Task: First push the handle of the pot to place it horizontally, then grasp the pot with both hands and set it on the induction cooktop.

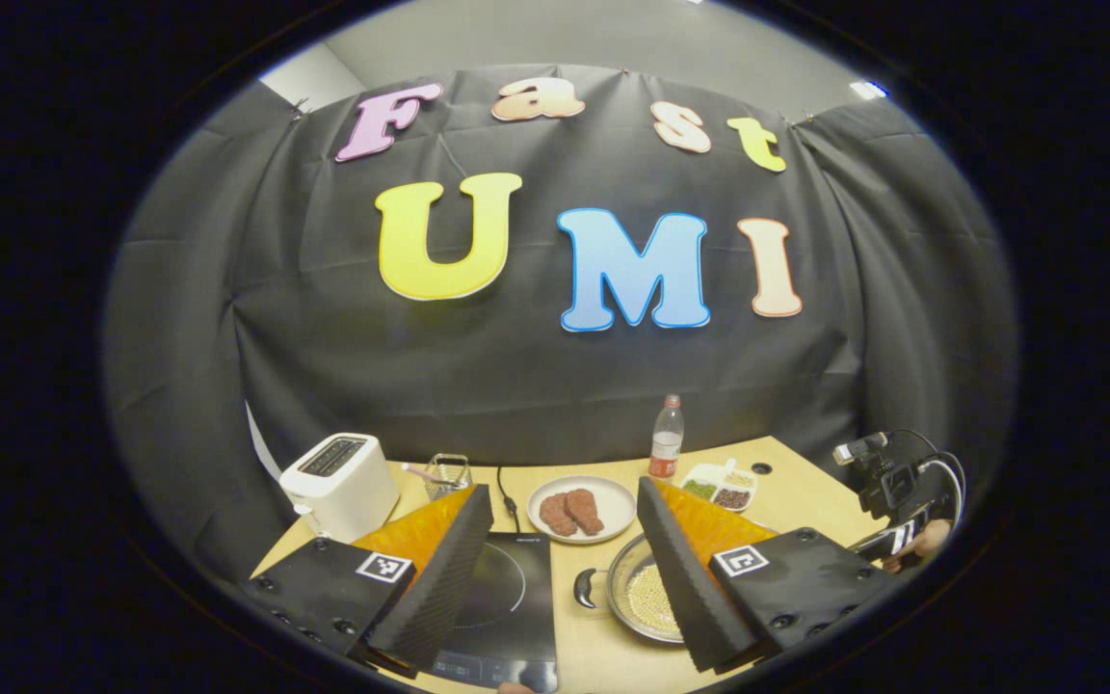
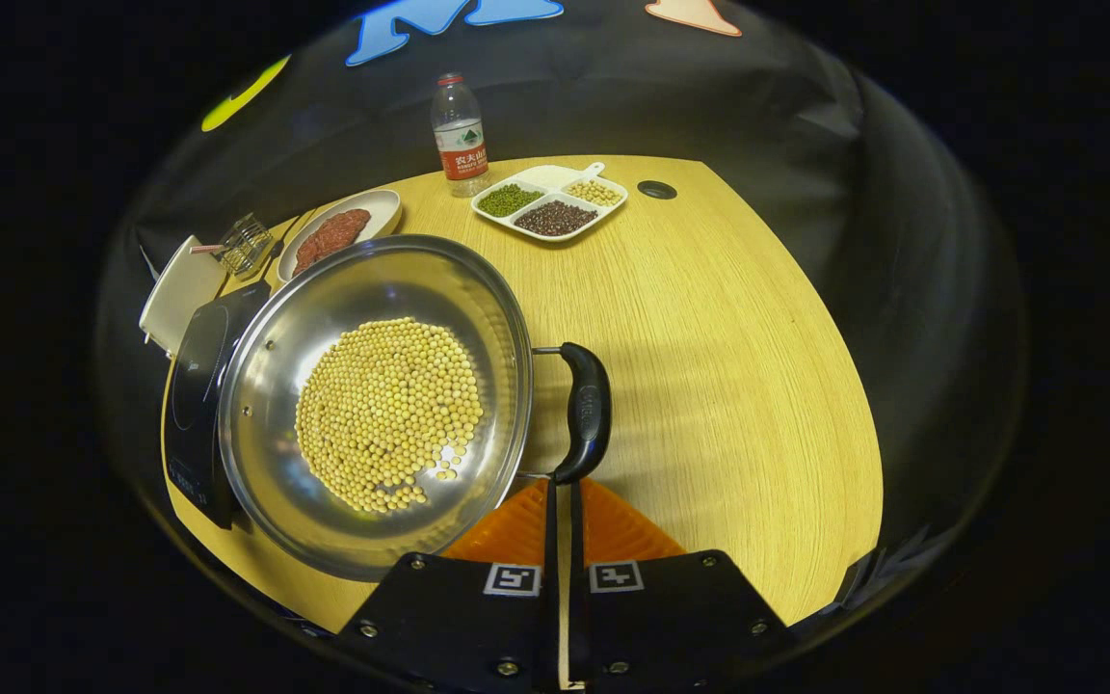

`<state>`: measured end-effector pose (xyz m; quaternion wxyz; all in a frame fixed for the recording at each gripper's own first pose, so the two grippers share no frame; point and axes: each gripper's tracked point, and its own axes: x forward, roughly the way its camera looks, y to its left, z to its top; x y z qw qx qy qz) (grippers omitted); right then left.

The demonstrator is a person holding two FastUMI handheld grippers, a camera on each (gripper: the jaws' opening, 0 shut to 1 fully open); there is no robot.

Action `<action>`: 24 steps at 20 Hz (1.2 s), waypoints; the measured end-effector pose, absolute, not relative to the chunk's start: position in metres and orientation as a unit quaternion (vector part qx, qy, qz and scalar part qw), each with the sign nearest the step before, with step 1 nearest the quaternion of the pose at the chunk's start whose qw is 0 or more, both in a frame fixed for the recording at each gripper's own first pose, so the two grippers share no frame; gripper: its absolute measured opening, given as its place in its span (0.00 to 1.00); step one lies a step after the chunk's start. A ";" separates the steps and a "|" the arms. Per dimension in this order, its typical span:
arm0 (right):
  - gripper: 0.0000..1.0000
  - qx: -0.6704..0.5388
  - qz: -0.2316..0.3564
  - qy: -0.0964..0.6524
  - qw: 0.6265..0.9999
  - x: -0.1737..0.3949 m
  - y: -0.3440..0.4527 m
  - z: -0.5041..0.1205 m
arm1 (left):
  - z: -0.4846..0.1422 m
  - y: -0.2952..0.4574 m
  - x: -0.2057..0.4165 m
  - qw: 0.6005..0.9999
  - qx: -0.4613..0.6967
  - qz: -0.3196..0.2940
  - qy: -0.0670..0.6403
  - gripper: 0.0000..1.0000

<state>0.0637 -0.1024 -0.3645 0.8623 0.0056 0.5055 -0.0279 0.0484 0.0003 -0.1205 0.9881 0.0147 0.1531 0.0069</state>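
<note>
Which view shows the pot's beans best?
The right gripper view: the pot is close and seen from above, so the beans lie in plain sight. In the left gripper view the pot is small and far, with its beans partly hidden behind a finger.

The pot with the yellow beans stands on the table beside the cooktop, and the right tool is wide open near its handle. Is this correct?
Not quite. In the right gripper view the right tool is shut, fingers together just short of the handle. The rest holds: the pot with beans stands on the table beside the cooktop.
</note>
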 end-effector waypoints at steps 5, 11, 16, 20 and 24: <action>0.04 -0.004 -0.026 0.505 0.863 0.074 -0.104 -0.366 | -0.123 0.012 0.041 0.988 0.014 0.016 0.155 0.98; 0.04 0.010 -0.039 0.483 0.875 0.064 -0.106 -0.351 | -0.127 0.015 0.023 0.987 -0.003 0.012 0.159 0.98; 0.27 0.025 -0.031 0.413 0.910 0.047 -0.098 -0.309 | -0.149 -0.005 0.005 0.982 -0.028 -0.028 0.184 0.98; 0.83 0.039 -0.033 0.378 0.925 0.037 -0.095 -0.286 | -0.178 -0.027 0.006 0.972 -0.049 -0.057 0.222 0.99; 0.83 0.041 -0.022 0.364 0.930 0.042 -0.097 -0.282 | -0.215 -0.045 0.027 0.962 -0.059 -0.065 0.257 0.95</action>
